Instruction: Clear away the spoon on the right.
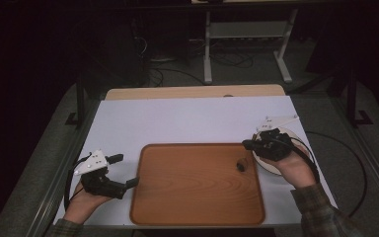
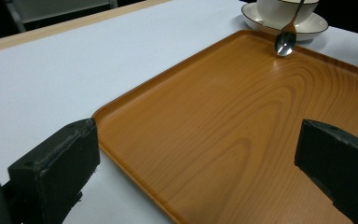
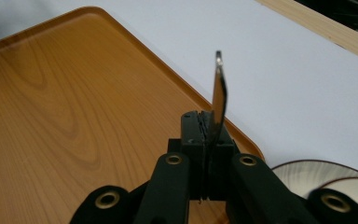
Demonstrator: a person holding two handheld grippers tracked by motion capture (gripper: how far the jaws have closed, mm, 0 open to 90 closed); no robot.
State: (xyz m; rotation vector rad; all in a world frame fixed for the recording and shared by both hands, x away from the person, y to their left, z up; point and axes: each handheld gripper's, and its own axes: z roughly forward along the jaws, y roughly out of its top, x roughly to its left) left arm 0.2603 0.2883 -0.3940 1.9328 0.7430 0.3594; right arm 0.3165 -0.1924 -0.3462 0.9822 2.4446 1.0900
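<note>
Nearest us, two forearms in plaid sleeves are reaching in over the white-covered table (image 1: 187, 118), each hand working a black two-jaw gripper. We are looking at the left gripper (image 1: 121, 170) lying low beside the left edge of the rounded, orange-brown wooden tray (image 1: 197, 197), its jaws standing wide apart with nothing between them. In the left gripper view, one black pad (image 2: 56, 168) is sitting over the white surface just outside the tray rim while the other is hanging over the wood grain.

Across the tray, the right gripper (image 1: 249, 144) is hovering at the tray's far right corner, its jaws pressed together on the flat handle of a slim, shiny metal spoon (image 2: 286, 39). In the right gripper view we are seeing that handle (image 3: 219, 93) pinched edge-on between the closed pads, its end sticking up past them. In the left gripper view the spoon is hanging bowl-down, its tip at or just above the tray surface close inside the rim; we cannot tell whether it is touching.

Just behind the spoon, off the tray's right edge, a white ceramic cup (image 2: 284, 7) is standing on a white saucer with a dark rim (image 2: 256, 17). In the high view the right hand (image 1: 293, 168) is covering much of this crockery.
</note>
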